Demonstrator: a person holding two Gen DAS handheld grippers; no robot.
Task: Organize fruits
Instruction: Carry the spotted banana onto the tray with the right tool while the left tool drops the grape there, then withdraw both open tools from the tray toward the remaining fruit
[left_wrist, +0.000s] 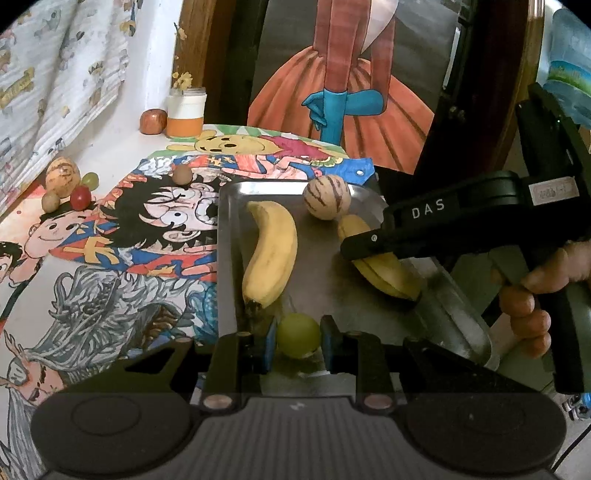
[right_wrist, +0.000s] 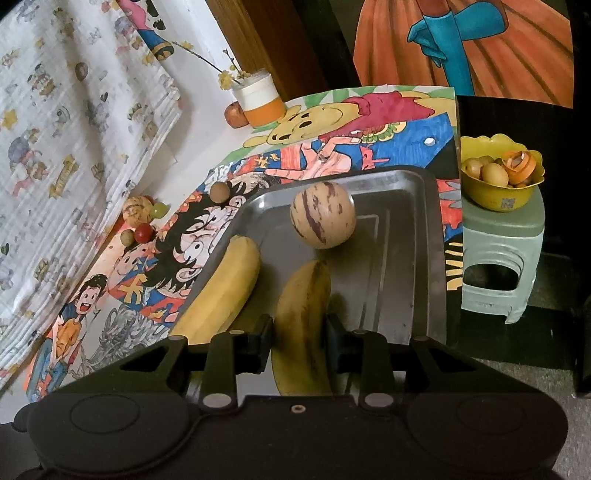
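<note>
A: What's the left gripper (left_wrist: 298, 341) got?
B: A small, smooth, round green grape (left_wrist: 298, 335), clenched between its blue pads, just over the near edge of the metal tray (left_wrist: 369, 299).
A: And the right gripper (right_wrist: 300, 334)?
B: Clamped on a dull yellow banana (right_wrist: 304, 325) with brown streaks, curved, lying along the tray floor beyond its fingers.
A: What else is in that tray?
B: Left of the right gripper's fingers, a second, smoother banana (right_wrist: 225, 291) lies against the tray's rim. Ahead of them sits a round, beige melon (right_wrist: 323, 216) with purple stripes. The tray is shallow, shiny steel with rounded corners.
A: Outside it?
B: It sits on a cartoon-printed paper sheet (right_wrist: 406, 136). Far left, a cluster of small round fruits (right_wrist: 142, 218). To the right, a scalloped yellow bowl (right_wrist: 495, 195) of little tan fruits and orange peel, on a grey plastic stool (right_wrist: 498, 273).
</note>
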